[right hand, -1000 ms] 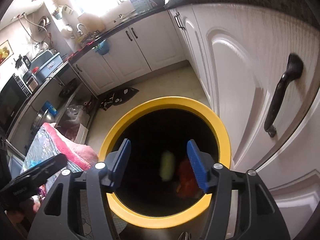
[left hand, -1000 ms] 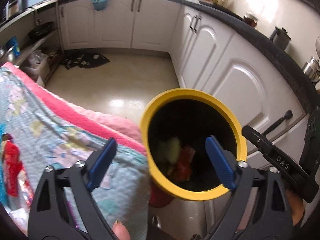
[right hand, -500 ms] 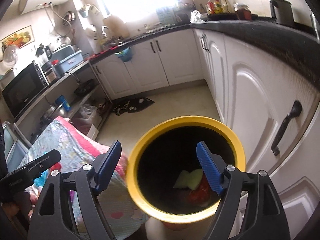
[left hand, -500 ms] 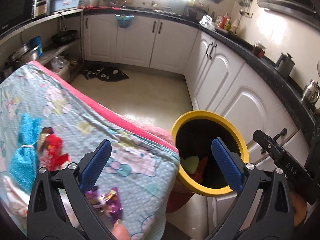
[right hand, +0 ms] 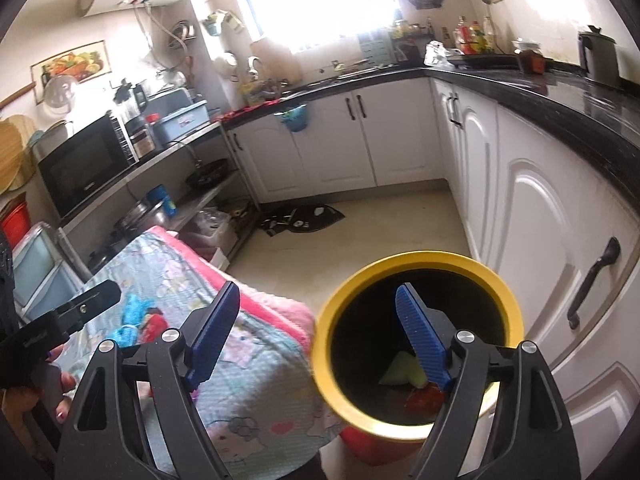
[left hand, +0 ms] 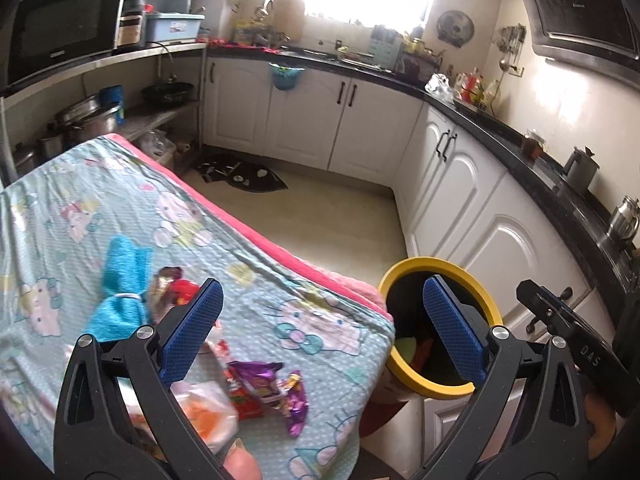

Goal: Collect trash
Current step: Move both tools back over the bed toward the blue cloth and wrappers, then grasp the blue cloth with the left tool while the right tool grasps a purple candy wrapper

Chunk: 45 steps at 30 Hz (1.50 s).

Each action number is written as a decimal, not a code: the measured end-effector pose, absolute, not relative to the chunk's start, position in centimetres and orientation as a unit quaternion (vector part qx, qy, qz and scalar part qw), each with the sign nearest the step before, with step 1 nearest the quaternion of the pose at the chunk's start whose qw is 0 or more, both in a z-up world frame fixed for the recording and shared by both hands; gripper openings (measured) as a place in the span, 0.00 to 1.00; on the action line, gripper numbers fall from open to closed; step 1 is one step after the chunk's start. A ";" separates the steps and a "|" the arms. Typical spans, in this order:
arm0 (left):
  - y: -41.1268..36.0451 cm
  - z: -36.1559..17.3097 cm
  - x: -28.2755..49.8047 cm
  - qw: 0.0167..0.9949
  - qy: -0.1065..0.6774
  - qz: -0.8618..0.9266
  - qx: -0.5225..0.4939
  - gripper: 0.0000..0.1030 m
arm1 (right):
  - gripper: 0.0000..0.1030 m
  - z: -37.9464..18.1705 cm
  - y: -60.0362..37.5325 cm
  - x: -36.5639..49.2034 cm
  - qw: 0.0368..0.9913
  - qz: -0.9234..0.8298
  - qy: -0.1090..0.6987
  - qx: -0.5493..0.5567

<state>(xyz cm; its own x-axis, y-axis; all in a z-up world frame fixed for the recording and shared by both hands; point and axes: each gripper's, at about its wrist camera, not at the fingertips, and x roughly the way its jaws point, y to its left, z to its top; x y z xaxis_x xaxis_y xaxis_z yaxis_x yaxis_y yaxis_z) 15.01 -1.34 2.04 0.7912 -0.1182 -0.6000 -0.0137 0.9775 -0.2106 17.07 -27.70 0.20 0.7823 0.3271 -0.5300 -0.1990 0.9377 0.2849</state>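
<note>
The remaining trash, a cluster of wrappers point(left hand: 264, 390) and a clear bag point(left hand: 204, 412), is seen low and just left of centre between the spread, empty jaws of the left gripper point(left hand: 320, 332), which is judged the nearer one. The purple wrapper's long axis runs roughly across the view. The right gripper point(right hand: 320, 332) is also held open and empty, above the yellow-rimmed bin point(right hand: 332, 340) beside the cloth-covered surface point(left hand: 100, 200). White cabinets point(left hand: 460, 184) line the kitchen.
</note>
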 end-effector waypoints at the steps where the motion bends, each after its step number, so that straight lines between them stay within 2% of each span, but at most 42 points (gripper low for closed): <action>1: -0.9 2.1 14.8 0.941 0.321 -0.022 -0.104 0.90 | 0.76 0.4 -27.3 16.9 0.937 0.147 0.299 0.106; 14: 6.2 1.7 13.2 0.940 0.317 0.047 -0.120 0.90 | 0.76 0.9 -20.6 15.9 0.916 0.235 0.316 0.073; 25: 12.3 0.0 12.6 0.927 0.326 0.104 -0.154 0.90 | 0.75 -2.0 -13.9 16.0 0.881 0.301 0.364 0.024; 34: 15.9 -3.2 12.8 0.906 0.359 0.125 -0.185 0.90 | 0.63 -4.7 -10.7 16.8 0.856 0.327 0.399 -0.006; 37: 16.8 -4.6 13.5 0.895 0.377 0.113 -0.209 0.89 | 0.57 -5.6 -9.9 17.5 0.849 0.330 0.412 -0.011; 41: 17.3 -6.3 14.4 0.882 0.398 0.091 -0.236 0.89 | 0.44 -6.9 -9.3 18.4 0.838 0.336 0.429 -0.016; 45: 17.1 -7.2 15.1 0.875 0.412 0.076 -0.243 0.75 | 0.27 -8.2 -9.1 19.1 0.824 0.344 0.450 -0.007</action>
